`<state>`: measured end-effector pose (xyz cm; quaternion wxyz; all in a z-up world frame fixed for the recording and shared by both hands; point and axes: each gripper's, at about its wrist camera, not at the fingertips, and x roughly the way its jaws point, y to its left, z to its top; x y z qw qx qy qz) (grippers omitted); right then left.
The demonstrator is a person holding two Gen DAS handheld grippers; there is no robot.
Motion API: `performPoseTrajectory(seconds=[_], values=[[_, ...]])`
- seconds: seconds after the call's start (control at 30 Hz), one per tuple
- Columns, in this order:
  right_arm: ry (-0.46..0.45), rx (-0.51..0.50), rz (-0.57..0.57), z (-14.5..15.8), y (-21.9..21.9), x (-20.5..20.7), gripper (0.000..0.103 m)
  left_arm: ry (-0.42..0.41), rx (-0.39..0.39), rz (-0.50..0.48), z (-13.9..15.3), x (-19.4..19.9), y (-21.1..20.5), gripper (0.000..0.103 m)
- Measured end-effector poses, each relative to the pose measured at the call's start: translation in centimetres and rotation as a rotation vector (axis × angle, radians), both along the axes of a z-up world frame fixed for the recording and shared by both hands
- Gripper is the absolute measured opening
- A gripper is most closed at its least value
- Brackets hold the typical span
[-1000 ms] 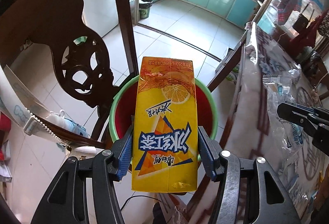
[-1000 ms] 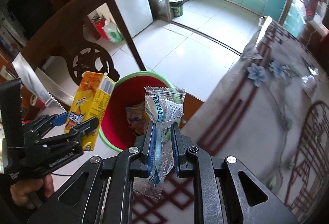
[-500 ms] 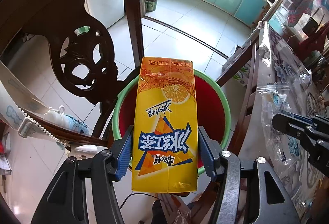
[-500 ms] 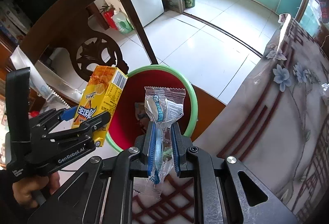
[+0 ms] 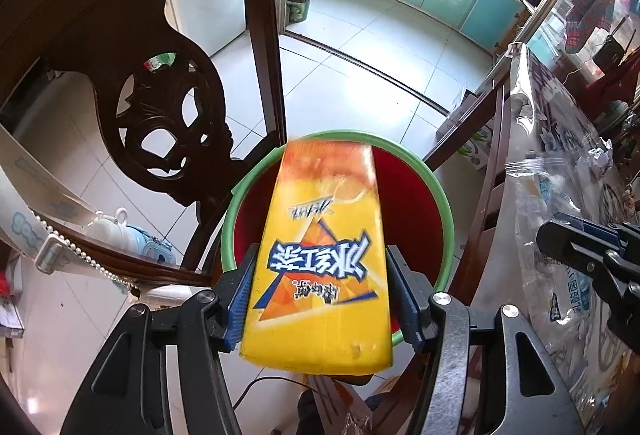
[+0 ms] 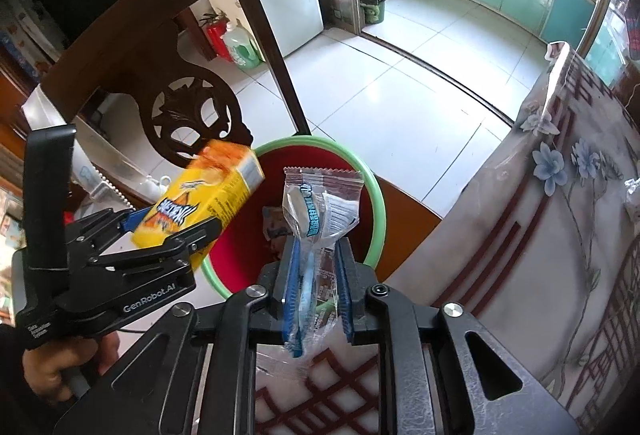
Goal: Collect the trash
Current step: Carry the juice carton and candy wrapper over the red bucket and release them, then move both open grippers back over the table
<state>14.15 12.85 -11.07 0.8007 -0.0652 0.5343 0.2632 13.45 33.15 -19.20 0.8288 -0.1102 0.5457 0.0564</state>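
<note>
A yellow iced-tea carton point(image 5: 320, 267) stands between the pads of my left gripper point(image 5: 320, 255), whose jaws are opening. The carton tips top-first, blurred, over the red bin with a green rim point(image 5: 444, 211). The right wrist view shows the same carton point(image 6: 208, 195) leaning over the bin rim point(image 6: 376, 203) in the left gripper point(image 6: 176, 225). My right gripper point(image 6: 317, 251) is opening too. A clear snack wrapper point(image 6: 316, 207) hangs between its parted pads against the left one, above the bin's near edge.
A dark carved chair point(image 5: 160, 107) stands just behind the bin. The table with a floral plastic cover point(image 6: 560, 215) lies to the right, with a crumpled scrap point(image 5: 600, 159) on it. Other trash point(image 6: 276, 227) lies in the bin. A hand point(image 6: 52, 367) holds the left gripper.
The carton has tilted forward toward the bin between the left pads. The right pads, earlier pinched on the wrapper, now stand apart. Both grippers have come a little closer over the bin.
</note>
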Motion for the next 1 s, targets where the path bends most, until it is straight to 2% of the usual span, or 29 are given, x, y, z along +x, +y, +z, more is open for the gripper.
performPoseTrajectory(seconds=[0.07, 0.23, 0.3, 0.53, 0.7, 0.83, 1.0], values=[[-0.011, 0.001, -0.001, 0.2, 0.0, -0.1, 0.030, 0.003, 0.010, 0.007, 0.1, 0.2, 0.1, 0.067], [-0.030, 0.016, -0.005, 0.8, -0.7, -0.4, 0.037, -0.005, 0.013, 0.018, 0.6, 0.1, -0.1, 0.068], [-0.036, 0.025, -0.014, 1.1, -1.3, -0.5, 0.044, -0.008, 0.012, 0.012, 0.9, 0.1, -0.5, 0.068], [-0.108, -0.007, -0.075, 3.2, -6.0, -1.5, 0.047, -0.051, 0.014, -0.074, 2.9, 0.5, -5.2, 0.068], [-0.193, -0.067, -0.208, 5.5, -13.6, -1.6, 0.050, -0.094, -0.003, -0.175, 5.1, 1.2, -10.7, 0.068], [-0.259, -0.153, -0.380, 7.3, -23.0, -0.6, 0.051, -0.135, -0.020, -0.270, 7.2, 1.8, -16.5, 0.068], [-0.291, -0.240, -0.553, 8.4, -35.7, 1.8, 0.056, -0.172, -0.048, -0.371, 9.3, 2.4, -24.1, 0.068]])
